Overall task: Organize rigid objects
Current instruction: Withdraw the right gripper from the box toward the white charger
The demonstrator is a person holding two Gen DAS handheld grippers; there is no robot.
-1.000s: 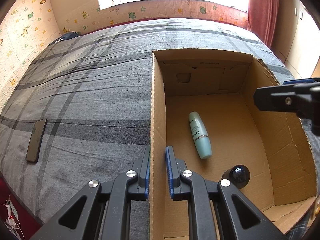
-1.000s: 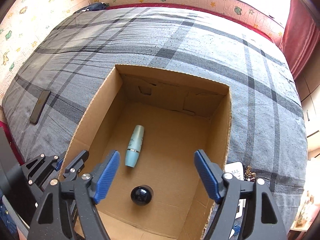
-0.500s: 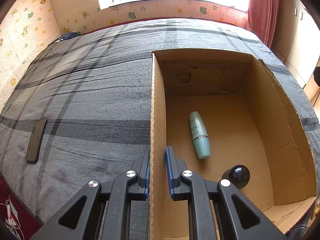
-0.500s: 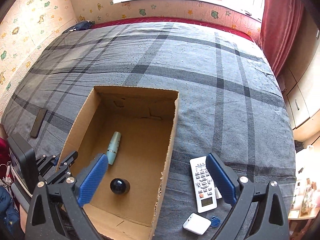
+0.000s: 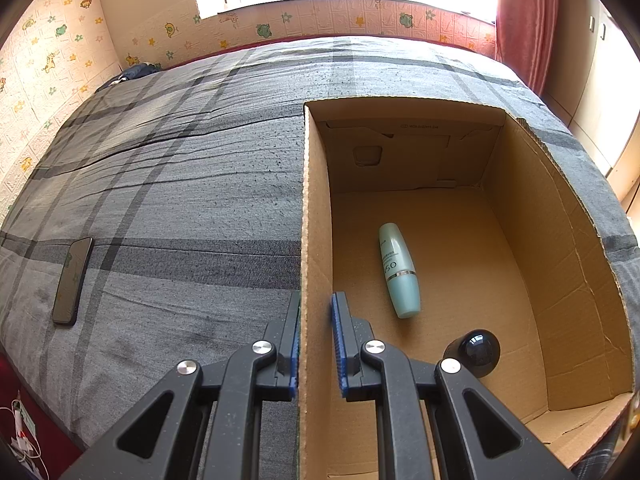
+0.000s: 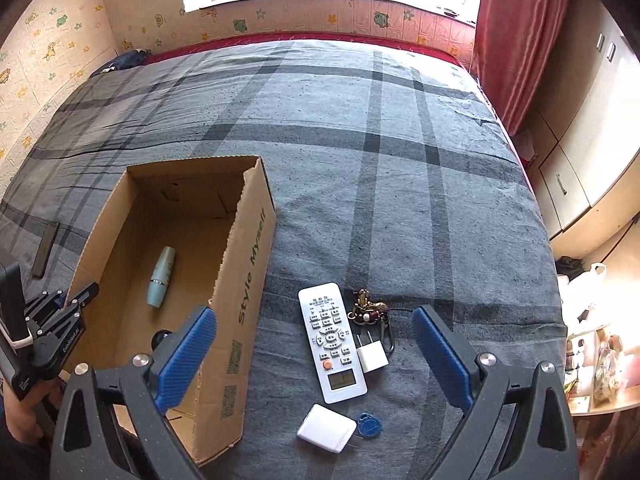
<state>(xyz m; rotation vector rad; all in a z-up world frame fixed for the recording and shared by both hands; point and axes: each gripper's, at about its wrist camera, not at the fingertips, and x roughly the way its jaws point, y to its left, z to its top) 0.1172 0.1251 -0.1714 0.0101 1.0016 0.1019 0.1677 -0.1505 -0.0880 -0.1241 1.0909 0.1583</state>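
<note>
An open cardboard box stands on the bed. Inside lie a pale teal bottle and a black round-capped jar. My left gripper is shut on the box's left wall; it also shows in the right wrist view. My right gripper is open and empty above a white remote, a white charger plug, a keychain, a white flat box and a blue tag.
A black phone lies on the grey plaid bedspread left of the box. Dark clothing sits at the far corner. A red curtain and cupboards stand to the right, past the bed edge.
My right gripper has swung from over the box to the right, over the remote and small items on the bedspread. The left gripper has stayed clamped on the box wall.
</note>
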